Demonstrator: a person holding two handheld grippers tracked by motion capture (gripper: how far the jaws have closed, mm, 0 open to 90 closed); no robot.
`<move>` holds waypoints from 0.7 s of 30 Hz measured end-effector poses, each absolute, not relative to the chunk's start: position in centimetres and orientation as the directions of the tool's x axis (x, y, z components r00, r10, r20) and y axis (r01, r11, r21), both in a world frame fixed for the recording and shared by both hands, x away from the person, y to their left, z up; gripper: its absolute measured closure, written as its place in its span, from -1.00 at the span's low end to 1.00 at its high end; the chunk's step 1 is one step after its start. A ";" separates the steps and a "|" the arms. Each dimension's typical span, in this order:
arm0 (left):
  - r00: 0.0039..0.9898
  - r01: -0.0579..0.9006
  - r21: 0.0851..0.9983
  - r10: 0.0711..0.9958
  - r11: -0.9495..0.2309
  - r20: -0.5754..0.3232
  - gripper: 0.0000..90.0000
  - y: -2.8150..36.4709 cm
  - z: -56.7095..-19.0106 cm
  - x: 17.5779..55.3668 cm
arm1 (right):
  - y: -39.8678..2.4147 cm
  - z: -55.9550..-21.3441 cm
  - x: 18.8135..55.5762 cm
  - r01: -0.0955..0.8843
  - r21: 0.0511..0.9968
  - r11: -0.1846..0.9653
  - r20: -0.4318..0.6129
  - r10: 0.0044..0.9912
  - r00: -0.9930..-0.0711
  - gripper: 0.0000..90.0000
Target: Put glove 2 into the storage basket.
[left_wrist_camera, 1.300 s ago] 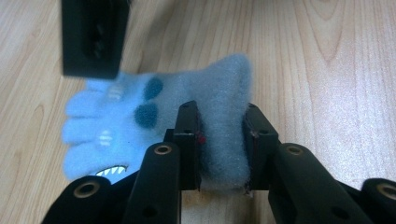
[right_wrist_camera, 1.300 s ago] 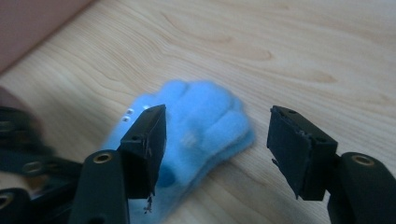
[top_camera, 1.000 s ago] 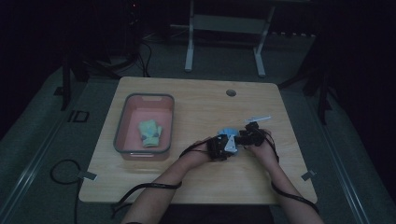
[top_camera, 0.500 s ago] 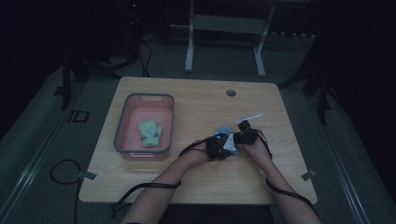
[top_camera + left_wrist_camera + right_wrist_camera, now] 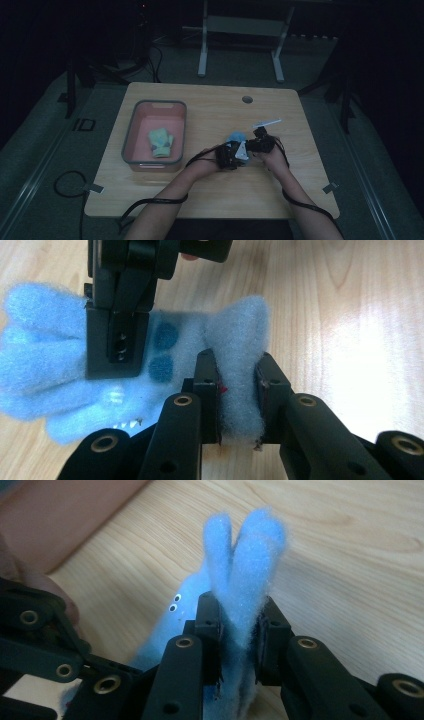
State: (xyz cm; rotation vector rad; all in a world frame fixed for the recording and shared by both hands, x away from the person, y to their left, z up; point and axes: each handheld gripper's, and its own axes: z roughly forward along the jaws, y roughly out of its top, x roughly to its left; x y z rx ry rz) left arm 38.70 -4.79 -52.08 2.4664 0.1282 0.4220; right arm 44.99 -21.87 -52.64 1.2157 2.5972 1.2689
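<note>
A fuzzy light-blue sock (image 5: 235,136) with dark blue dots is held just above the wooden table (image 5: 210,110), right of centre. My left gripper (image 5: 231,152) is shut on one fold of the sock (image 5: 40,365), the fleece bulging between its jaws. In the left gripper view the right gripper (image 5: 117,345) comes down from the top and clamps the sock's middle. My right gripper (image 5: 239,625) is shut on two upright fleece flaps of the sock (image 5: 250,545). The left gripper (image 5: 45,650) sits close at the lower left of the right gripper view. Both hands are nearly touching.
A pink bin with a grey rim (image 5: 131,135) stands on the table's left half with a green-and-yellow sock (image 5: 160,142) inside. A round cable hole (image 5: 247,99) lies near the far edge. Cables trail off the near edge, and a desk frame (image 5: 240,45) stands behind.
Both grippers and the blue sock have shifted slightly to the left on the table. Both stay clamped on the sock.
</note>
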 end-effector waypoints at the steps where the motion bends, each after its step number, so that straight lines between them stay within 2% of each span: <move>1: 0.944 -0.008 0.604 0.194 -0.797 0.268 0.69 -4.7 -51.8 38.6 | -21.8 -52.4 45.0 0.636 0.678 0.369 0.308 0.643 -0.701 0.70; 14: 0.929 -0.025 0.596 0.202 -0.803 0.310 0.69 -2.9 -48.4 37.8 | -20.4 -49.0 44.6 0.584 0.723 0.369 0.289 0.607 -0.741 0.70; 21: 0.926 -0.005 0.610 0.227 -0.792 0.303 0.69 -1.6 -47.0 38.0 | -19.4 -47.6 44.7 0.571 0.739 0.357 0.292 0.594 -0.750 0.71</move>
